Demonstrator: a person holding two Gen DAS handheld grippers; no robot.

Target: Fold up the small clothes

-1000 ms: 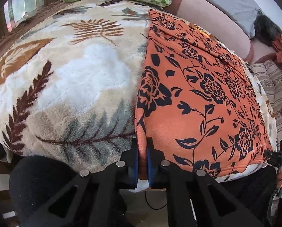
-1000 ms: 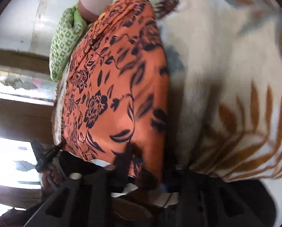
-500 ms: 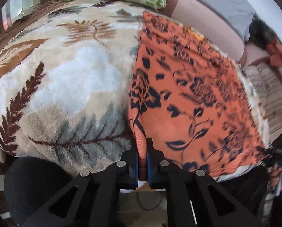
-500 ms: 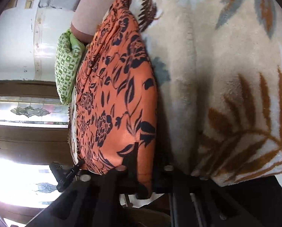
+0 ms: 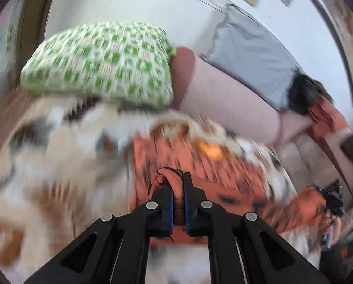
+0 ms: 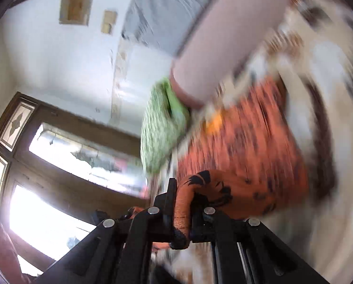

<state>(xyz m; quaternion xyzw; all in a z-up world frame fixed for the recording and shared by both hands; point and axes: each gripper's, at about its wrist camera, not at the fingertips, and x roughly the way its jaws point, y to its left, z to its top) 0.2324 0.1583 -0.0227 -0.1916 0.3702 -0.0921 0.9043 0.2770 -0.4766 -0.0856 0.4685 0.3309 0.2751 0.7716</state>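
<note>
1. Far left in my left wrist view I see the fleece blanket (image 5: 46, 156) with its leaf pattern; it covers the bed and serves as the flat surface for folding; it is badly smeared, so I read no detail there.

2. Above it sits the green checked pillow (image 5: 100, 64), at the head of the bed and well apart from the cloth, so it should not get in the way of the fold.

3. In the middle, my left gripper (image 5: 177, 203) is clamped together on a bunched corner of the orange floral cloth (image 5: 200, 165); fabric fills the narrow slot between the blue pads and loops out above them; I judge I hold the corner so that the near hem can be carried over the rest.

4. Right of that, the remainder of the cloth lies spread on the blanket, reaching toward the pink bolster (image 5: 224, 94) and the grey pillow (image 5: 254, 54); both are beyond the cloth's far edge.

5. At the right margin of this view I make out the other handheld unit and a hand on it, with orange cloth trailing to it.

6. In the right wrist view, my right gripper (image 6: 183, 213) is likewise shut on the cloth's other near corner, a thick roll of fabric pinched between the pads; holding both corners keeps the hem taut and level.

7. My judgement: the fold is midway; the lifted edge is not yet laid down.
</note>
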